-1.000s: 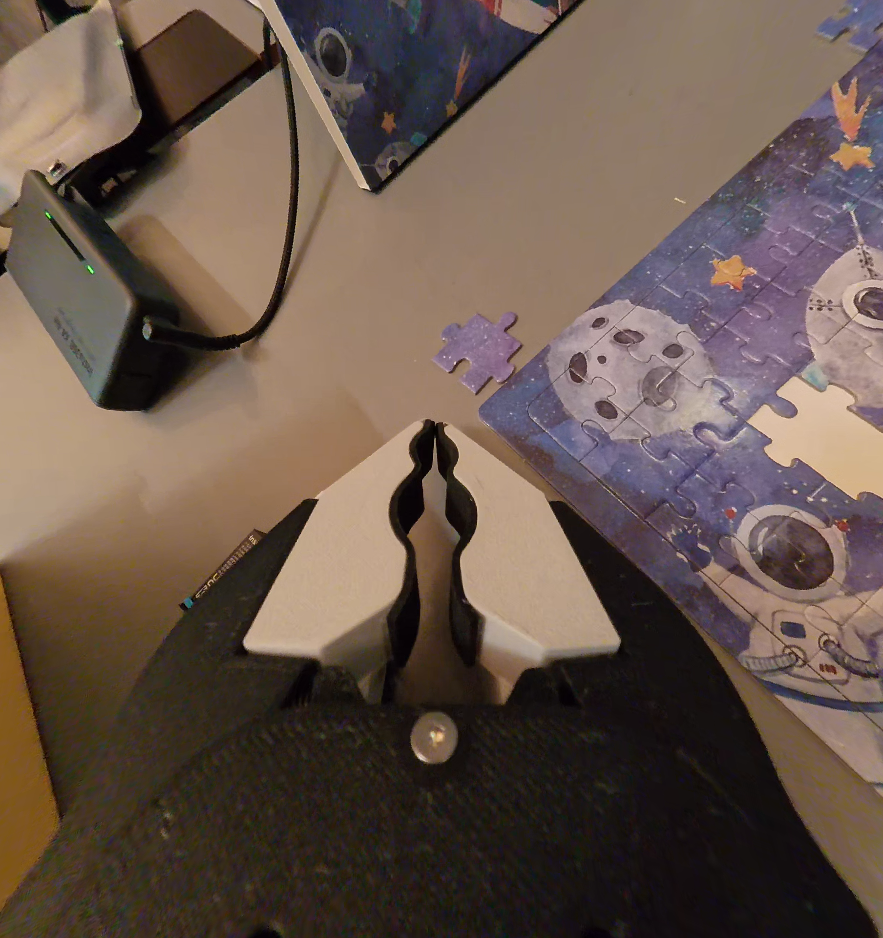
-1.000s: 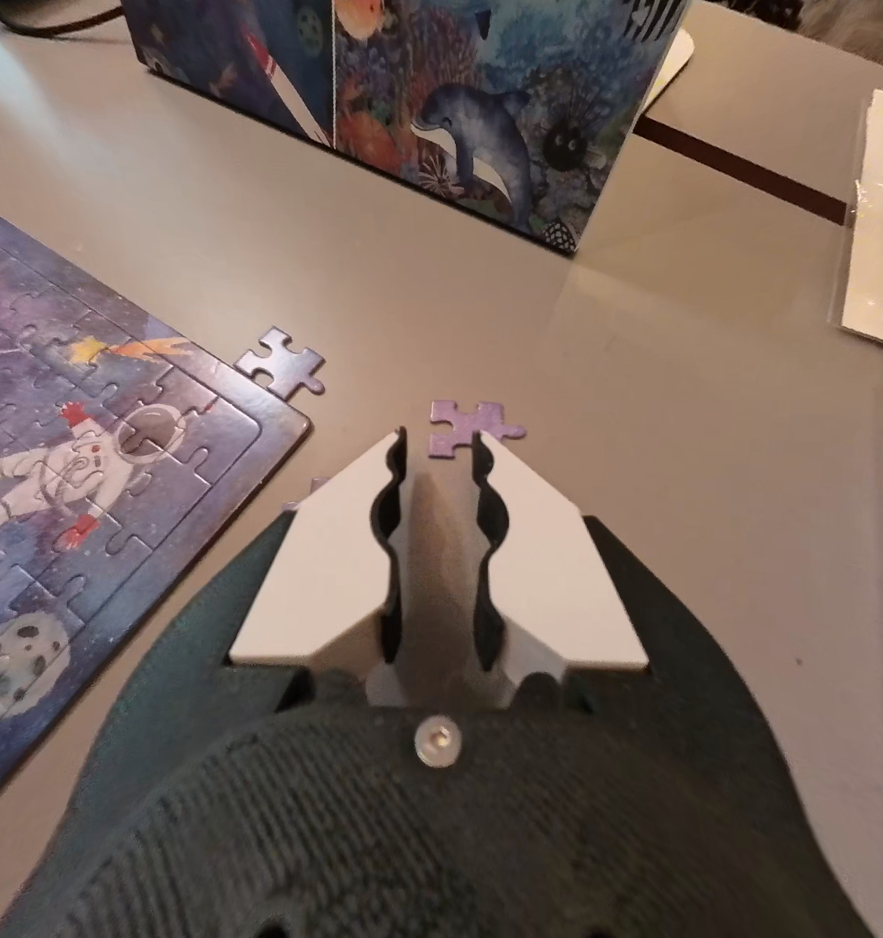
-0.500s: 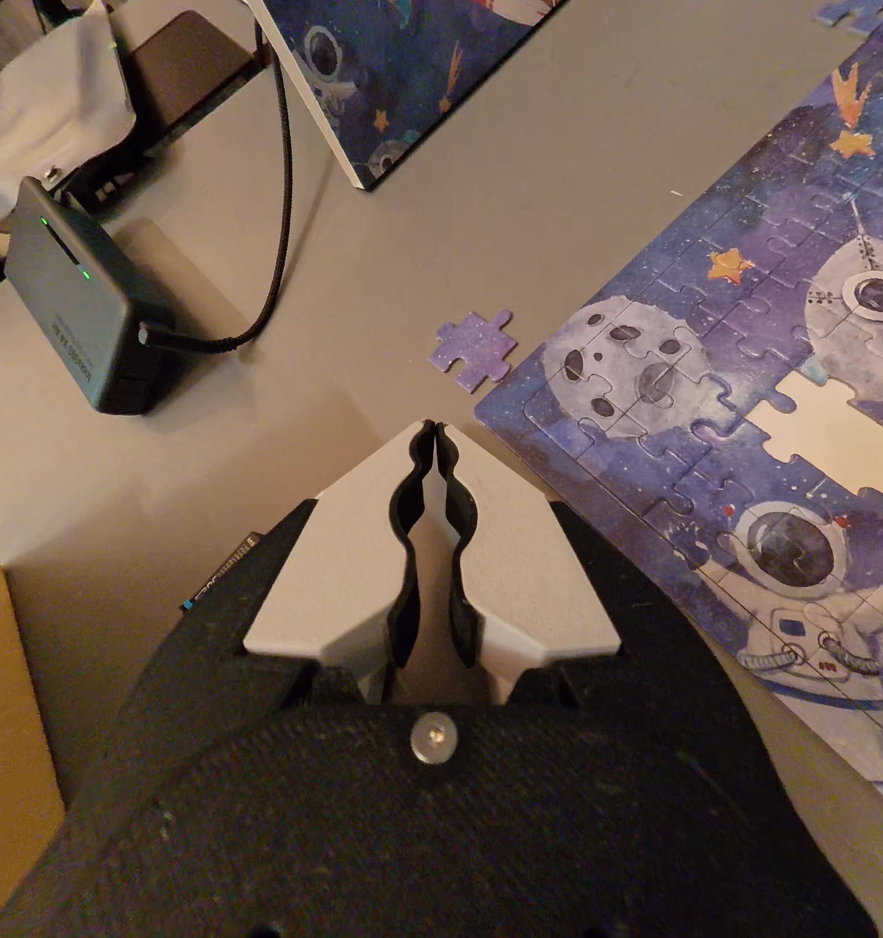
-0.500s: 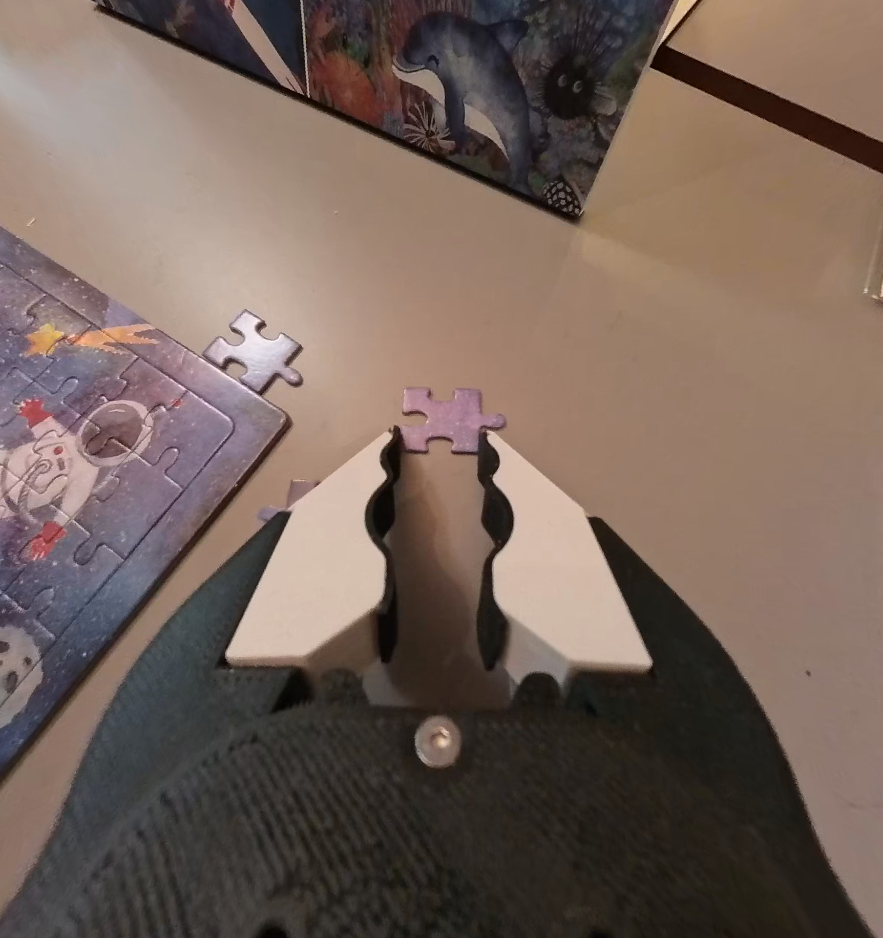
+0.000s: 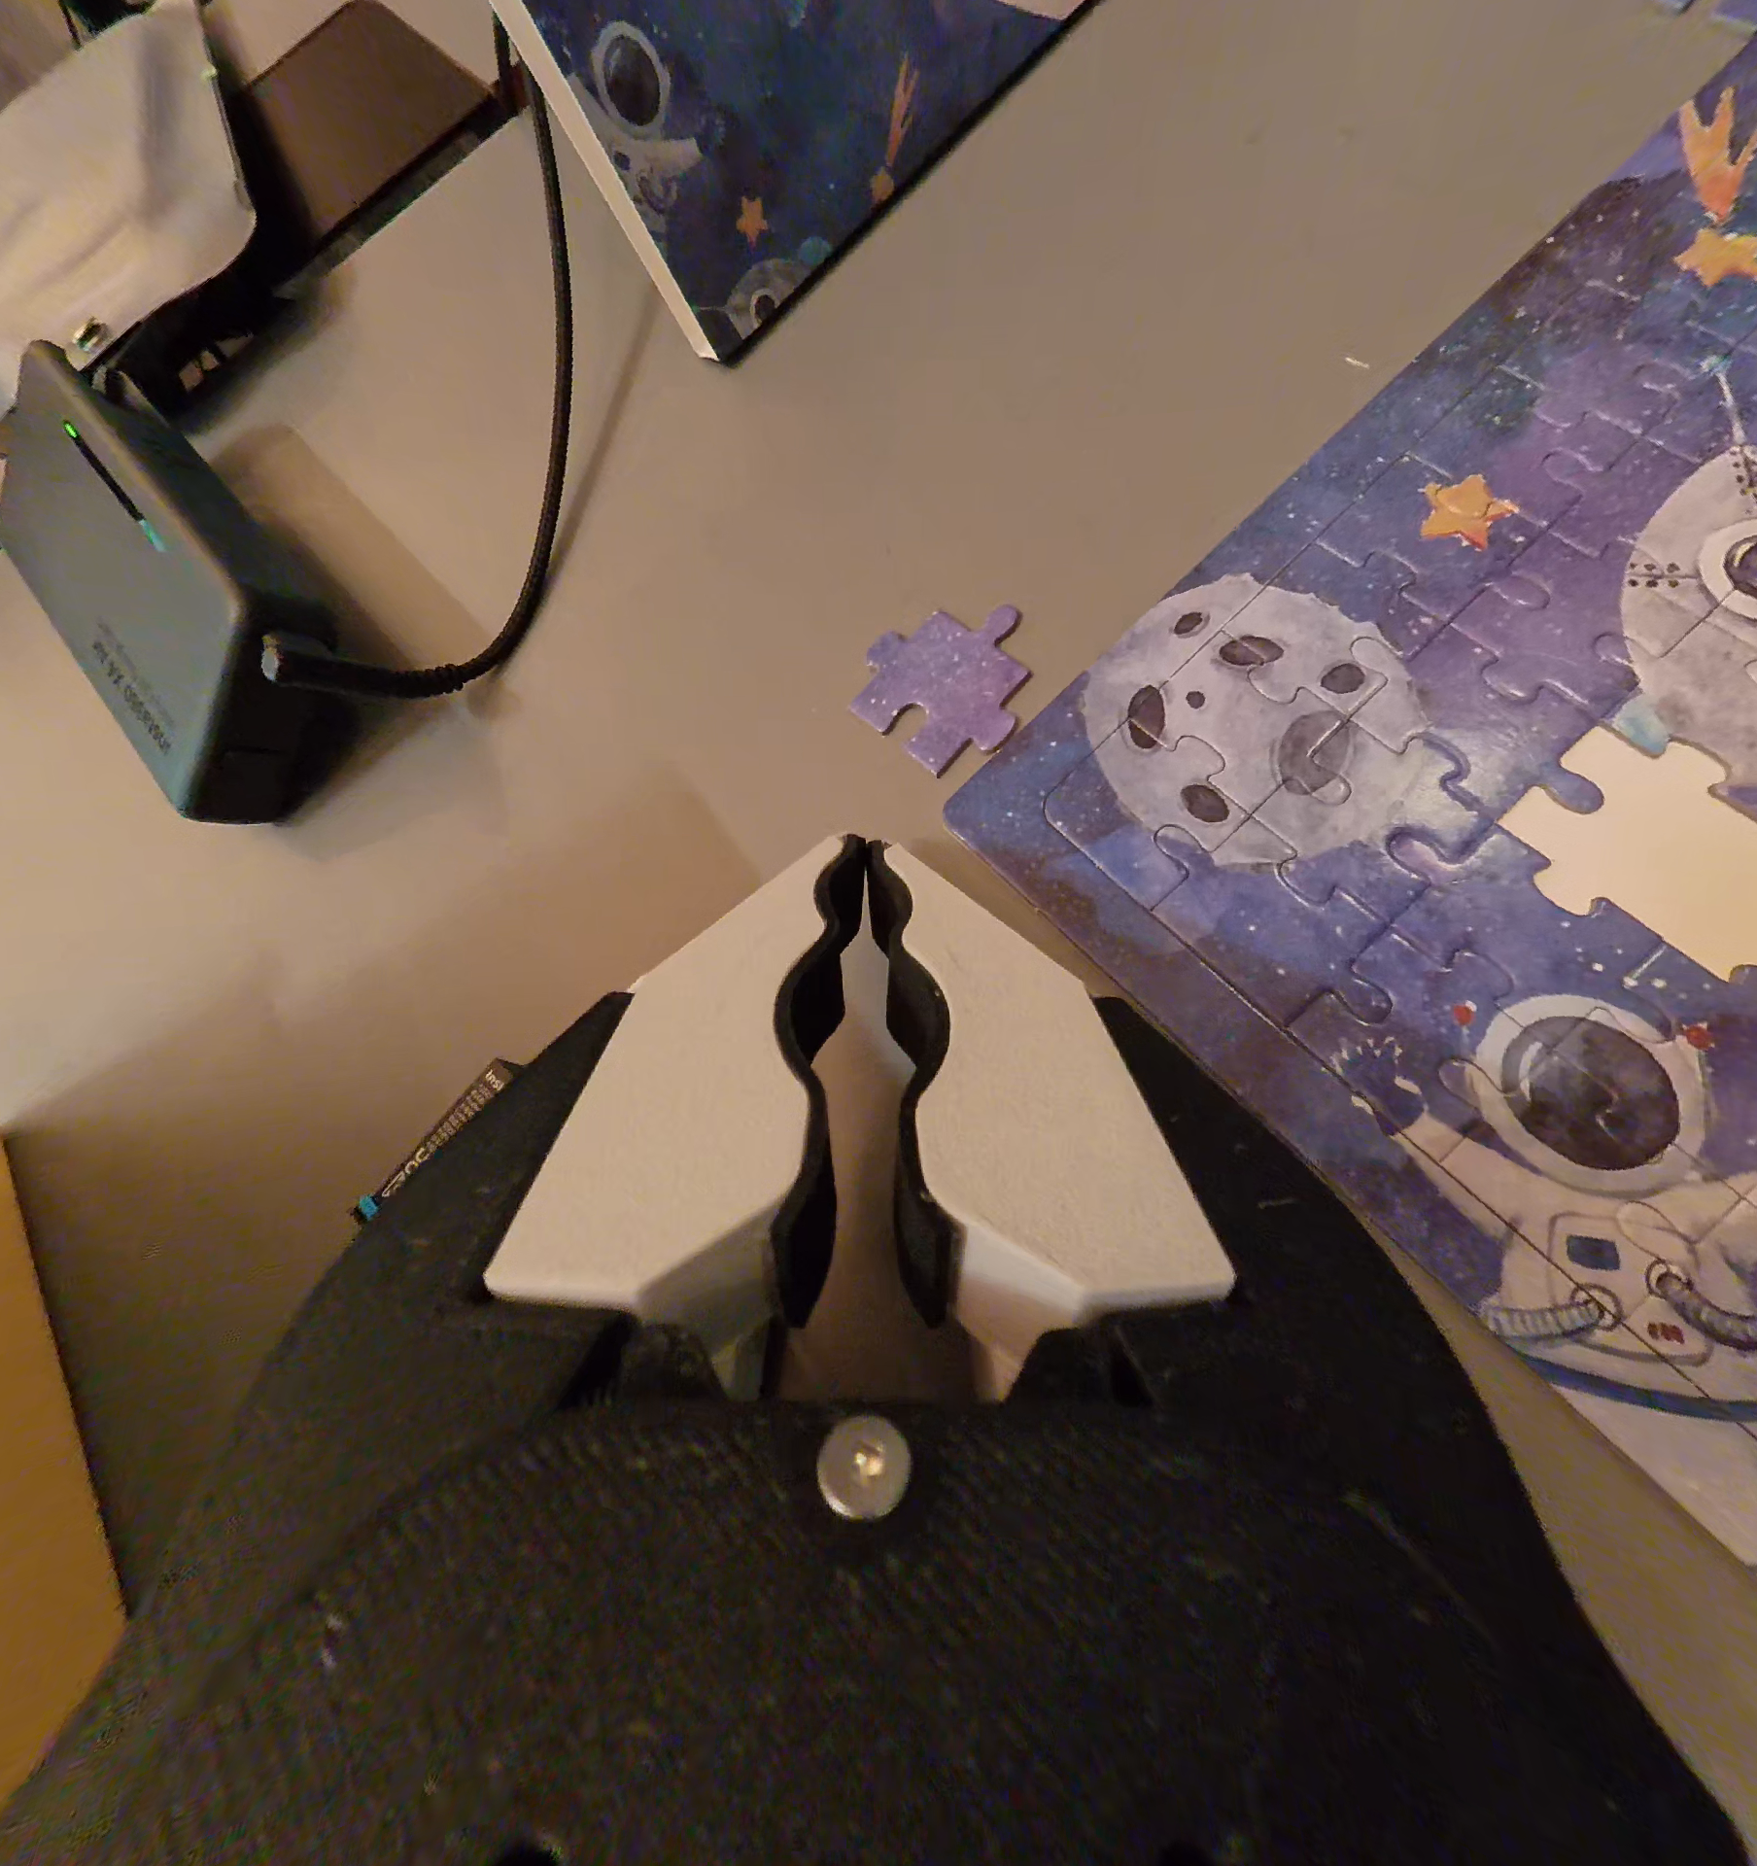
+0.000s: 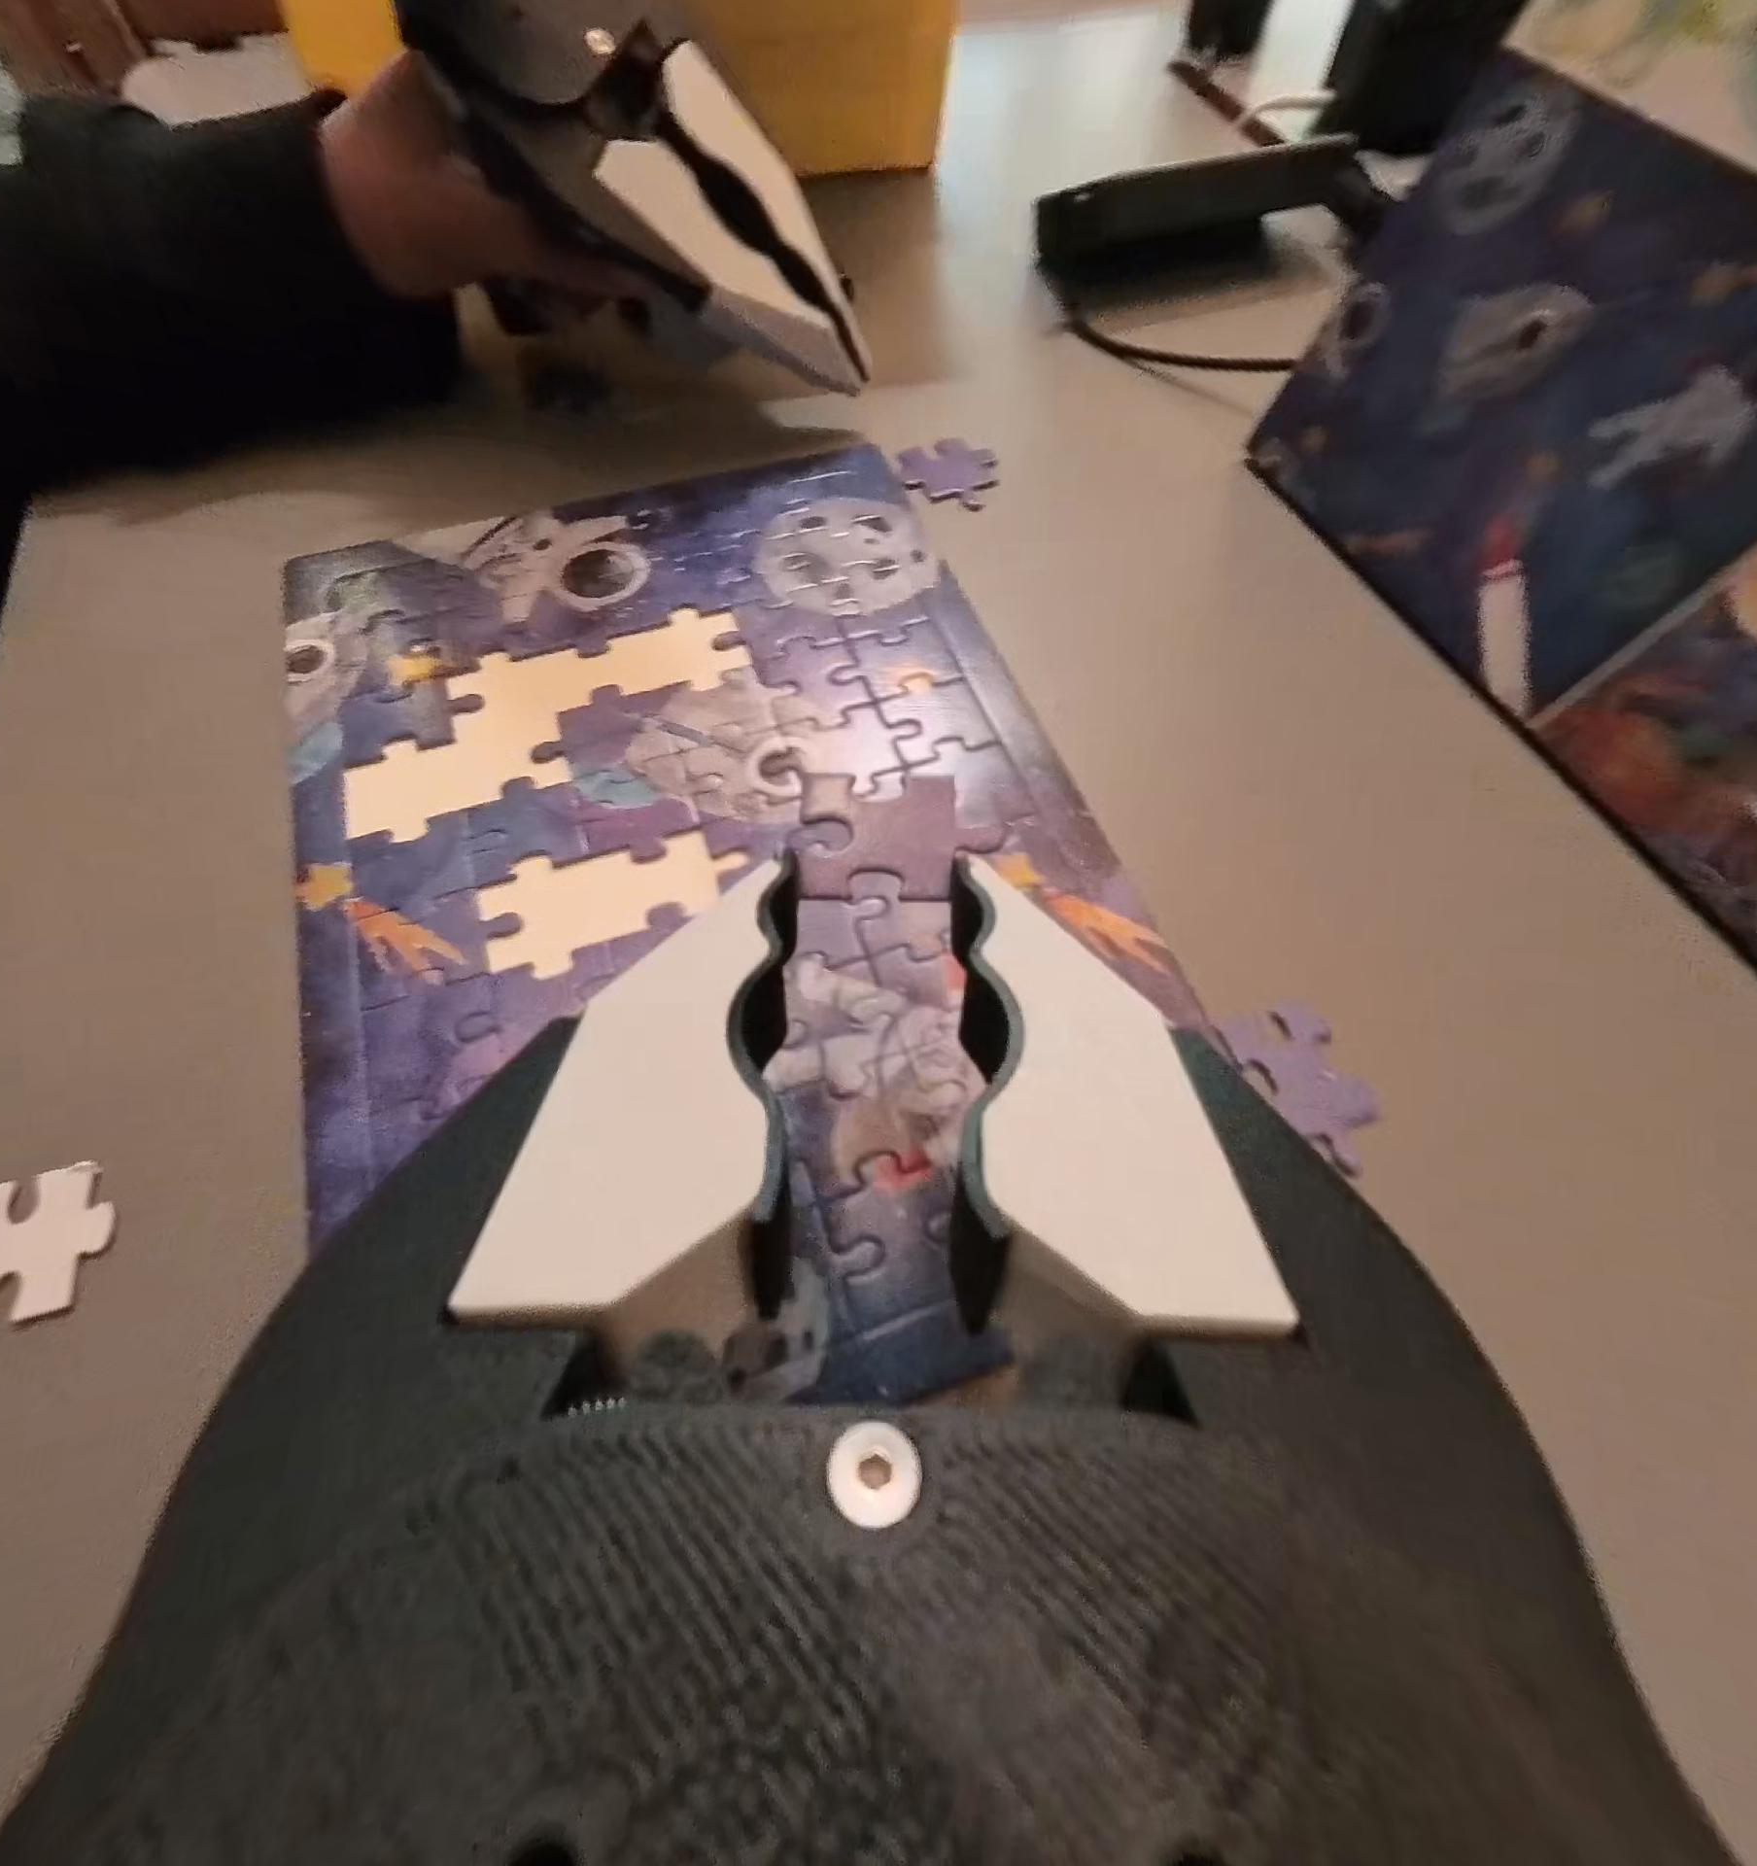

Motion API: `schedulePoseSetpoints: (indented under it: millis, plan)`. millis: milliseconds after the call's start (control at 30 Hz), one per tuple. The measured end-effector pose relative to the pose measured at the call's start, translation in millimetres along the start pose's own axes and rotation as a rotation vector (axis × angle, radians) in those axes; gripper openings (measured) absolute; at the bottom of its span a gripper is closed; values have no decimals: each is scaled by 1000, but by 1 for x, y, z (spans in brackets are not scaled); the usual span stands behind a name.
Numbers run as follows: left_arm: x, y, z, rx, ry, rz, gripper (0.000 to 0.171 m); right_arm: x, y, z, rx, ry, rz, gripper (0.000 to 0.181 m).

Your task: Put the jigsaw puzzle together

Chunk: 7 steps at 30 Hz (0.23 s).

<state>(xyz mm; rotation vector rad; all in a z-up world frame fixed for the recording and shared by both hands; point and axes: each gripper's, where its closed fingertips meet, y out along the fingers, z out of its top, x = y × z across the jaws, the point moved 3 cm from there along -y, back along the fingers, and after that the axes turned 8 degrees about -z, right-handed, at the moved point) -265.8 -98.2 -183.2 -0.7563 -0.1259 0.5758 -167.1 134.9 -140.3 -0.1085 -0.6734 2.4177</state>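
The space-themed puzzle (image 6: 854, 707) lies on the grey table with cream gaps (image 6: 551, 727) in its middle; it also shows in the left wrist view (image 5: 1359, 909). My right gripper (image 6: 874, 868) is shut on a dark purple puzzle piece (image 6: 895, 828) and holds it above the puzzle's near half. My left gripper (image 5: 864, 843) is shut and empty, hovering just off the puzzle's corner, near a loose purple piece (image 5: 945, 692). In the right wrist view the left gripper (image 6: 849, 343) shows beyond the puzzle's far edge, held by a hand in a dark sleeve.
Loose pieces lie around the puzzle: one purple at the far corner (image 6: 950, 470), one purple at the right (image 6: 1299, 1080), one white, face down, at the left (image 6: 21, 1247). The puzzle box (image 6: 1561, 404) stands at the right. A dark device (image 5: 148, 626) with a cable and a yellow box (image 5: 6, 1414) sit left. Spacing between my two grippers at the tips: around 25 cm. The right gripper is farther from the dark device (image 5: 148, 626), some 35 cm, than the left, some 15 cm.
My right gripper closed on the purple piece that lay on the table, lifted it and swung left over the puzzle. My left gripper stayed shut and hardly moved.
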Motion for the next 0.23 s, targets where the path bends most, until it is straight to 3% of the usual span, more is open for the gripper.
schedulePoseSetpoints:
  millis: [233]
  plan:
    - [-1,-1,2,17,-4,0,0,-58,32,-18,-155,-127,191,29]
